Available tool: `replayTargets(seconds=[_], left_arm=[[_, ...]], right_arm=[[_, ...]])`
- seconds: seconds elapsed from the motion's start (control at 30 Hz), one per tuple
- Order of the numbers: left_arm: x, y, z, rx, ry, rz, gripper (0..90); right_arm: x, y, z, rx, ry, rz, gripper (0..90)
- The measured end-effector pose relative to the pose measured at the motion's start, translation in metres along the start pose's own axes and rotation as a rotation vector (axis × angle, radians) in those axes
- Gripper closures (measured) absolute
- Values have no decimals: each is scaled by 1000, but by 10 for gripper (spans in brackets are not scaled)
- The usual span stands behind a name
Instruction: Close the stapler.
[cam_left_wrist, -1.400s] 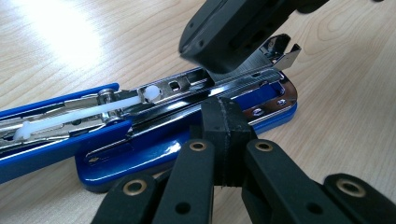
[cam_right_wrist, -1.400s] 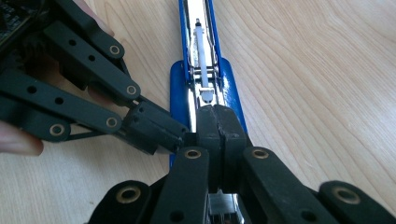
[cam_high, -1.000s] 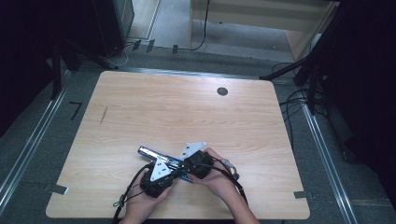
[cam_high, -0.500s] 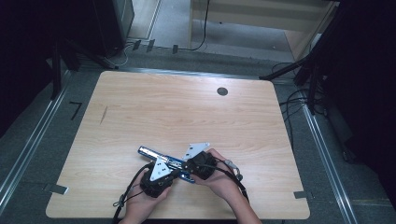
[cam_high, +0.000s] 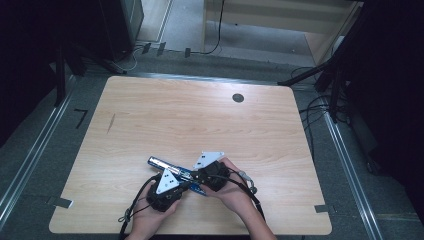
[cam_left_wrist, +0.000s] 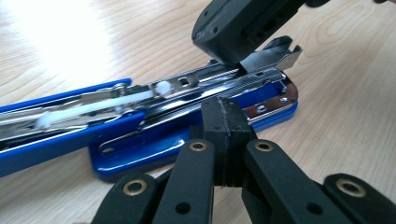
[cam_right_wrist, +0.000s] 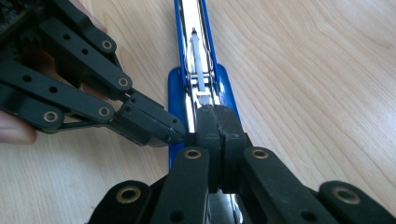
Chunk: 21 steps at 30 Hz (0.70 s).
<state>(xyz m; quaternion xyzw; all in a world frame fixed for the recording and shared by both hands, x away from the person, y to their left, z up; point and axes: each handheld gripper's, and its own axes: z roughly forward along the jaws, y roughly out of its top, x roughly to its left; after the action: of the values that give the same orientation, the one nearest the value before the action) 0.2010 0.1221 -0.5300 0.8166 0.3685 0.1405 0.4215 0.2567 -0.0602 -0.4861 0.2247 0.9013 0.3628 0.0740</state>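
Fingers of the left gripper (cam_left_wrist: 223, 140) are pressed flat together with nothing between them, their tips resting against the side of a blue stapler (cam_left_wrist: 154, 140) that lies opened out on the wooden table (cam_high: 200, 120). In the left gripper view the stapler's blue base sits on the wood, its chrome staple channel (cam_left_wrist: 219, 79) is swung up and exposed, and a white pusher rod (cam_left_wrist: 116, 100) runs along the rail. No brand or writing can be read on it.

Seen from above, the stapler (cam_high: 172, 169) lies near the table's front edge, left of the middle, with both hands close around its near end. A round dark grommet (cam_high: 238, 98) sits well apart near the far edge, and a dark mark (cam_high: 110, 123) shows on the left of the top.

On the right, the right gripper (cam_right_wrist: 218, 122) also has its fingers closed on each other, gripping nothing, tips set on top of the chrome channel (cam_right_wrist: 196, 28). The left gripper's tips (cam_right_wrist: 161, 130) come in from the side and touch the stapler right beside them.
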Motion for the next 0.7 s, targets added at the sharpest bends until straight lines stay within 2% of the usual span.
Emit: replayTargets(seconds=[0.1,0.17,0.27,0.33,0.5,0.7], left_arm=[[6,0,-6,-10,-7,-18,900],[10,-1,-11,-4,19,-6,900],[19,-3,-17,-7,30,-26,900],[28,-6,-23,1,63,-15,900],[49,-11,-34,4,88,-79,900],[62,-17,-34,33,112,-128,900]], right_arm=[[0,3,0,-13,4,10,900],[1,4,0,-20,6,11,900],[2,7,1,-30,9,9,900],[3,10,3,-34,10,3,900],[7,17,8,-37,18,-5,900],[9,24,16,-41,24,2,900]])
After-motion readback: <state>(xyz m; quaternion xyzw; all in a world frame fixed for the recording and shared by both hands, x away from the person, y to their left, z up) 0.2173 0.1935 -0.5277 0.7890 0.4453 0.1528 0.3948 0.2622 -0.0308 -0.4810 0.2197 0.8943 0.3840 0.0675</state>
